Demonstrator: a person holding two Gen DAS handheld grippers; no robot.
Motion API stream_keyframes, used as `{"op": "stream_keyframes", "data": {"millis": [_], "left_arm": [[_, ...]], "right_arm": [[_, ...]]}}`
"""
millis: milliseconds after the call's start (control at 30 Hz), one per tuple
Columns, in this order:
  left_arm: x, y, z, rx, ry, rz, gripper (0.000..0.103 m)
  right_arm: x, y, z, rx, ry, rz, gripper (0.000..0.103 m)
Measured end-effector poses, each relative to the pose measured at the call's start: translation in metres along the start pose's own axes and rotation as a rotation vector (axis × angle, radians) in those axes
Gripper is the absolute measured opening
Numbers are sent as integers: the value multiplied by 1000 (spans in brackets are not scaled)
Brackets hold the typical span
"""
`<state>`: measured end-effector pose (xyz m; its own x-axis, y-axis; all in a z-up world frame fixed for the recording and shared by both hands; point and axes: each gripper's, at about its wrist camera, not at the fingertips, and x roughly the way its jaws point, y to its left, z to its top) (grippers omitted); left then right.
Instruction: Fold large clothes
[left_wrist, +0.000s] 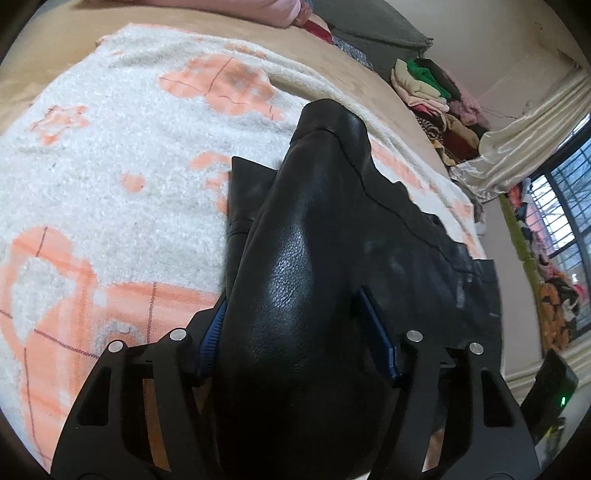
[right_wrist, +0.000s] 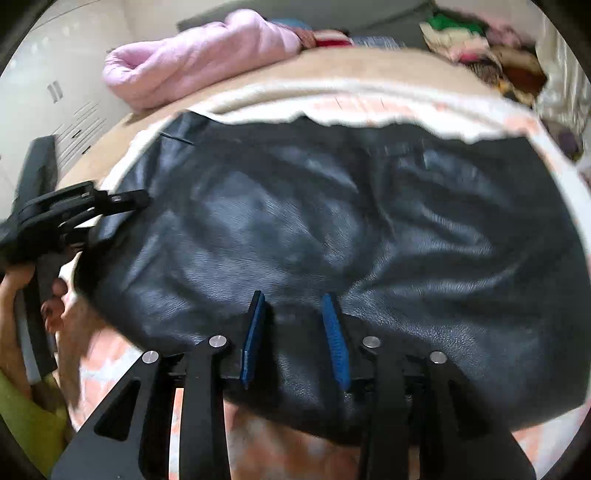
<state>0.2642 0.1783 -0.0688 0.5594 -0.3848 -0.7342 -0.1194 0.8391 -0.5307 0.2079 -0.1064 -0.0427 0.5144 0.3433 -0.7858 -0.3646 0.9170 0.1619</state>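
Left gripper (left_wrist: 299, 332): jaws half open around thick fold of black leather garment (left_wrist: 306, 236); blue pads (left_wrist: 376, 332) flank bundle, firm pinch not confirmable. Right gripper (right_wrist: 295, 339): jaws part open over garment's near edge, leather between pads, clamping unclear. Garment lies spread on white-and-orange blanket (left_wrist: 92, 155), long axis running sideways across right wrist view. Left gripper sits at garment's left end. Beyond: pink quilt (right_wrist: 192, 55), clothes pile (left_wrist: 436, 96).

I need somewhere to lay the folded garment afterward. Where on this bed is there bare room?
Most open: the white and orange blanket left of the black leather garment. A tan strip of bed runs between the blanket's far edge and the pink quilt. Crowded: the clothes pile by the curtain.
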Motion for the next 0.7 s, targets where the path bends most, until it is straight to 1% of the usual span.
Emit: {"op": "stream_keyframes", "data": {"millis": [33, 67, 100, 133, 167, 200, 233, 300, 367, 400, 433, 533, 633, 700], "left_arm": [[-2, 1, 3, -5, 13, -17, 56], [-3, 2, 7, -6, 28, -27, 56], [-5, 2, 9, 1, 36, -25, 56], [-6, 2, 11, 10, 43, -23, 56], [-5, 2, 12, 20, 55, -23, 56], [-4, 2, 12, 29, 68, -23, 56], [-3, 4, 12, 28, 73, -24, 56], [-1, 9, 12, 8, 84, -38, 56], [-3, 13, 13, -14, 88, -55, 59], [-6, 16, 15, -22, 80, -53, 65], [-9, 18, 16, -29, 70, -50, 71], [-11, 27, 19, -68, 70, -70, 72], [-10, 41, 21, -125, 79, -97, 72], [-9, 46, 22, -151, 79, -125, 76]], "right_arm": [[-7, 6, 0, -26, -23, 23, 50], [-16, 21, -3, -84, -51, 55, 57], [-22, 39, -7, -152, -68, 63, 67], [-24, 53, -9, -205, -84, 63, 69], [-26, 73, -14, -286, -105, 68, 70], [-25, 94, -20, -367, -116, 66, 75], [-22, 107, -24, -421, -123, 53, 81], [-11, 143, -34, -550, -135, 12, 84], [0, 163, -39, -620, -144, -21, 85], [7, 171, -40, -648, -145, -44, 86], [15, 177, -42, -672, -145, -70, 86], [38, 186, -41, -726, -139, -152, 86], [51, 190, -35, -744, -154, -185, 85], [53, 192, -31, -764, -166, -201, 85]]}}
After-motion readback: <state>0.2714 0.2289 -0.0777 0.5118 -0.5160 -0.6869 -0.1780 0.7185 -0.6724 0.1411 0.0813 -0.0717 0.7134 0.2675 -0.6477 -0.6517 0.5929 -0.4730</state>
